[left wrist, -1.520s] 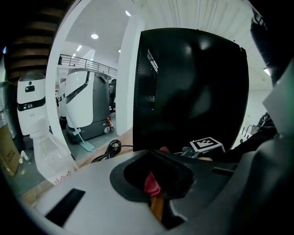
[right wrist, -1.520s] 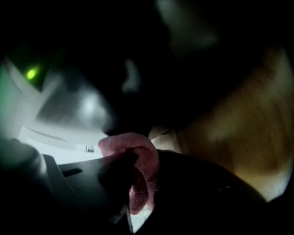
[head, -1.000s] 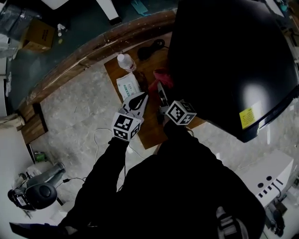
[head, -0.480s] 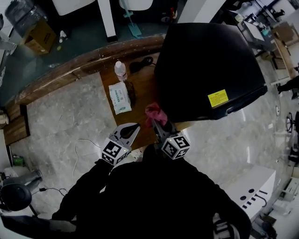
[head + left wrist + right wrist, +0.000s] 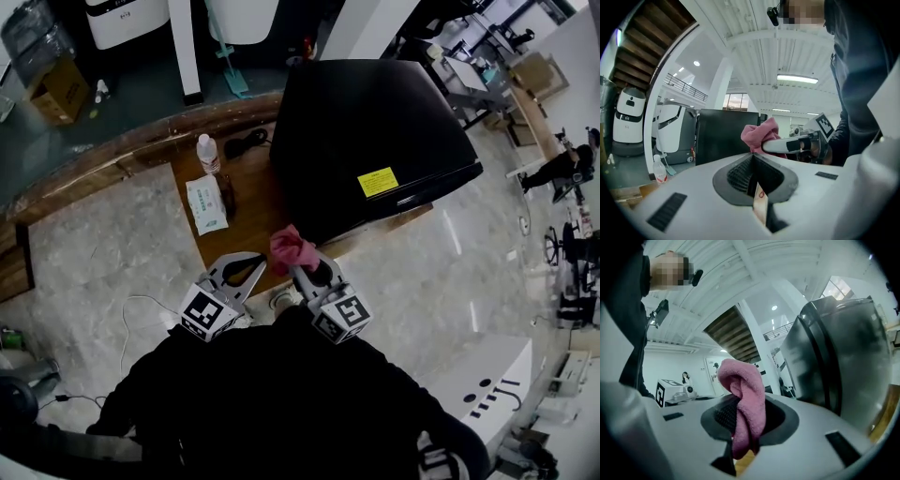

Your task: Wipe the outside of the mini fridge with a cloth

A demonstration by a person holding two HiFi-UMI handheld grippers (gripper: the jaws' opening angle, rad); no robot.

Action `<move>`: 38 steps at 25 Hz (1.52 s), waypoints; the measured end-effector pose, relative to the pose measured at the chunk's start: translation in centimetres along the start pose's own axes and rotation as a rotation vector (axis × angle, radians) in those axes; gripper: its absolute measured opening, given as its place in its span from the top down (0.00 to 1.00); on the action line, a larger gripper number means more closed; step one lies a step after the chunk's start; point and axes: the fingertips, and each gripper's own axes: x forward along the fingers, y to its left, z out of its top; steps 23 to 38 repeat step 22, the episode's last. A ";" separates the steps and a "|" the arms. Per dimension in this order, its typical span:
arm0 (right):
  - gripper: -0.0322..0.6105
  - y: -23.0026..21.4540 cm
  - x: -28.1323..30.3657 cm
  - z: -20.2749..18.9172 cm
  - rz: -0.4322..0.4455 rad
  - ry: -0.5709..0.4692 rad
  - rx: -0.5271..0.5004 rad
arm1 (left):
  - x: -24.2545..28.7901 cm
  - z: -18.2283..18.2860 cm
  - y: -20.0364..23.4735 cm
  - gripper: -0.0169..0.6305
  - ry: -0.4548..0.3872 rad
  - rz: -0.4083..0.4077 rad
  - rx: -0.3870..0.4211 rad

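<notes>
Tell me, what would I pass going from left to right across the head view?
cardboard box → water bottle → pink cloth → yellow sticker on the mini fridge

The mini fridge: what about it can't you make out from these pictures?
Head view: the yellow label on the mini fridge is too small to read; its far sides are hidden behind its own body.
Left gripper view: the pink cloth held by the right gripper covers part of its dark face.
Right gripper view: the picture's edge cuts off its right side.
</notes>
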 end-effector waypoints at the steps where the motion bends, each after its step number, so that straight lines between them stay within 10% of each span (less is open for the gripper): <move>1: 0.82 0.0 -0.4 0.3 0.001 -0.001 -0.002 | 0.1 0.5 -0.3 0.96 -0.006 0.001 0.002; 38: 0.82 -1.8 -4.0 2.5 0.003 0.021 -0.046 | 0.6 2.4 -1.8 0.96 -0.044 0.052 -0.001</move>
